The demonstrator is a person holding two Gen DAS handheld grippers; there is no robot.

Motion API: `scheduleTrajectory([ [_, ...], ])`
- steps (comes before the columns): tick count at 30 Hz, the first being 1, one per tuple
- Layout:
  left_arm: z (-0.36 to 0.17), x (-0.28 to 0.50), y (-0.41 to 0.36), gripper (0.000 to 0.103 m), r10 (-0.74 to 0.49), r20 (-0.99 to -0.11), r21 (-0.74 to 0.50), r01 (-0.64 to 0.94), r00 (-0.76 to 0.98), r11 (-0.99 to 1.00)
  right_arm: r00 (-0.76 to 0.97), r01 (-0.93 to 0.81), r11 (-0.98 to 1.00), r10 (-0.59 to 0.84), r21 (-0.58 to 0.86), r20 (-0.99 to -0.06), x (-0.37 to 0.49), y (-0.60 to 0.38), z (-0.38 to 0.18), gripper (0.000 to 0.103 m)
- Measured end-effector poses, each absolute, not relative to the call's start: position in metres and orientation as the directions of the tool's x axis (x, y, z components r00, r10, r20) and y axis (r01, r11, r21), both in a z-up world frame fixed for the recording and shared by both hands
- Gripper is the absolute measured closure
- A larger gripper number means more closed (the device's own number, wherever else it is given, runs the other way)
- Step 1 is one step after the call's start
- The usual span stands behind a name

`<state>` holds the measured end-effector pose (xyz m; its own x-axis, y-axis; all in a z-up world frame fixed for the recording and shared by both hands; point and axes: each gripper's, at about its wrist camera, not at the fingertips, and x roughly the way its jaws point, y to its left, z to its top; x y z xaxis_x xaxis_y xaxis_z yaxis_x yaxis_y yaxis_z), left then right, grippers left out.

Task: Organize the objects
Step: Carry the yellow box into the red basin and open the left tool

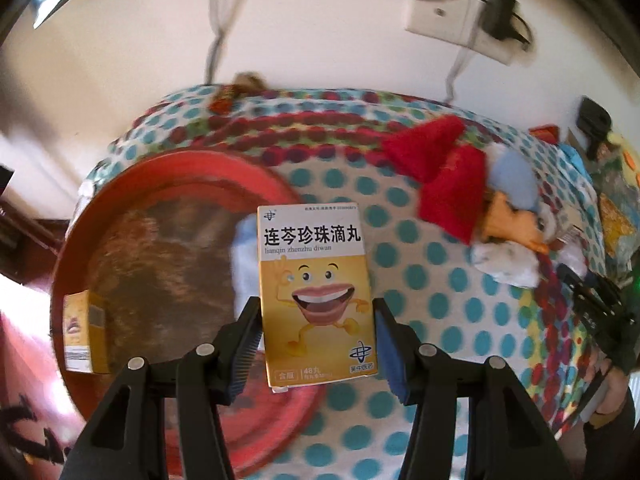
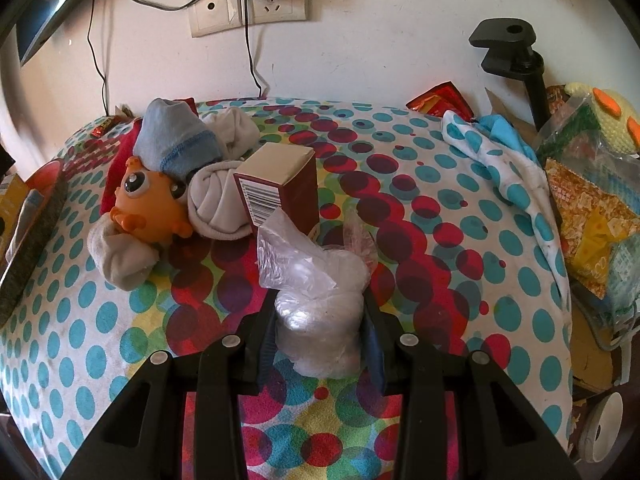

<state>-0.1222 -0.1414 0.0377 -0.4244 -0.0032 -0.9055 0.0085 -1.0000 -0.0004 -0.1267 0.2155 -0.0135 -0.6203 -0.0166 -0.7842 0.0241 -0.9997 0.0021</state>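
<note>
My left gripper is shut on a yellow medicine box with a cartoon mouth, held upright above the right edge of a red round tray. A second yellow box lies in the tray at its left. My right gripper is shut on a white roll wrapped in clear plastic, just above the dotted cloth. A dark red box stands right behind the roll. An orange toy lies among rolled socks at the left.
A red cloth, blue sock and the orange toy pile at the right in the left view. Snack bags and a black clamp stand crowd the right edge. Wall sockets with cables are behind.
</note>
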Motion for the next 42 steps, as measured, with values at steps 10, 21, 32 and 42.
scheduleTrajectory([
  [10,0.017,-0.134,-0.229,0.048,-0.034,-0.923,-0.014,0.121,-0.383,-0.993,-0.620,0.024,-1.000,-0.010,-0.007,-0.785,-0.127,0.214,-0.014,0.067],
  [21,-0.012,-0.156,-0.308,0.048,-0.022,-0.944,-0.069,0.260,-0.330,-0.963,-0.621,0.023,-1.000,-0.002,-0.015,-0.784,-0.127,0.213,-0.015,0.067],
  [32,-0.027,-0.167,-0.339,0.047,-0.033,-0.954,-0.072,0.334,-0.299,-0.940,-0.621,0.023,-1.000,-0.001,-0.018,-0.784,-0.127,0.213,-0.015,0.067],
  [42,-0.029,-0.168,-0.340,0.043,-0.042,-0.965,-0.050,0.339,-0.257,-0.939,-0.621,0.023,-1.000,0.001,-0.019,-0.784,-0.127,0.214,-0.015,0.066],
])
